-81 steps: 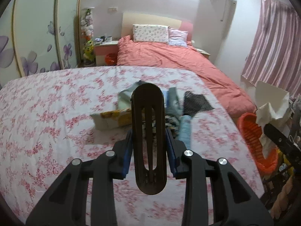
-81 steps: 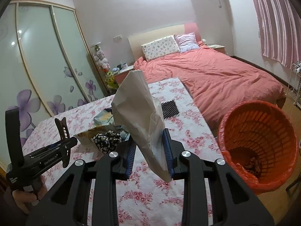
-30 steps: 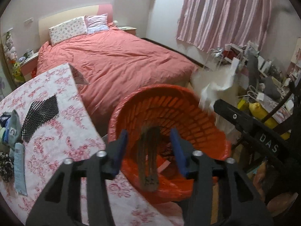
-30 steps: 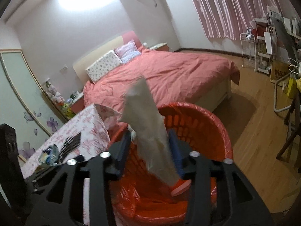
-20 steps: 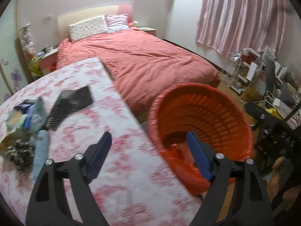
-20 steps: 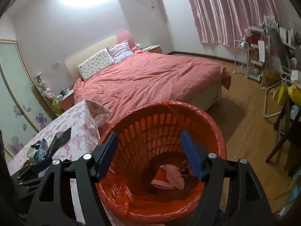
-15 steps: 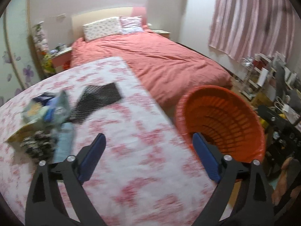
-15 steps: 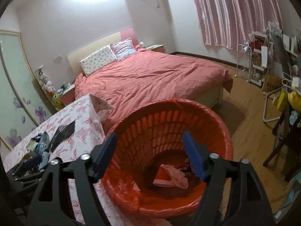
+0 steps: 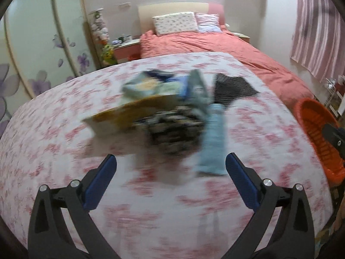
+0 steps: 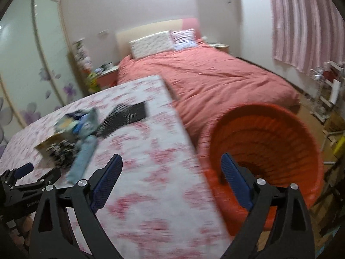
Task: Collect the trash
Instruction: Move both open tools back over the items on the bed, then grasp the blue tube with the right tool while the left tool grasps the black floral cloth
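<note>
A pile of trash (image 9: 170, 110) lies on the floral table (image 9: 64, 142): a yellow packet, a black-and-white crumpled piece, a pale blue wrapper (image 9: 212, 138) and a black mesh piece (image 9: 232, 88). My left gripper (image 9: 170, 172) is open and empty, just in front of the pile. My right gripper (image 10: 171, 174) is open and empty, over the table's right edge beside the orange bin (image 10: 269, 142). The pile also shows in the right wrist view (image 10: 82, 129). Both views are blurred.
The orange bin (image 9: 317, 133) stands on the floor right of the table. A red bed (image 10: 204, 73) lies behind. A wardrobe with flower doors (image 9: 32, 43) is at the left, a curtain (image 10: 301, 21) and a cluttered rack at the right.
Both grippers opened over the bin and dropped the dark clip and the white paper into it. Both then swung left, back toward the table and the pile.
</note>
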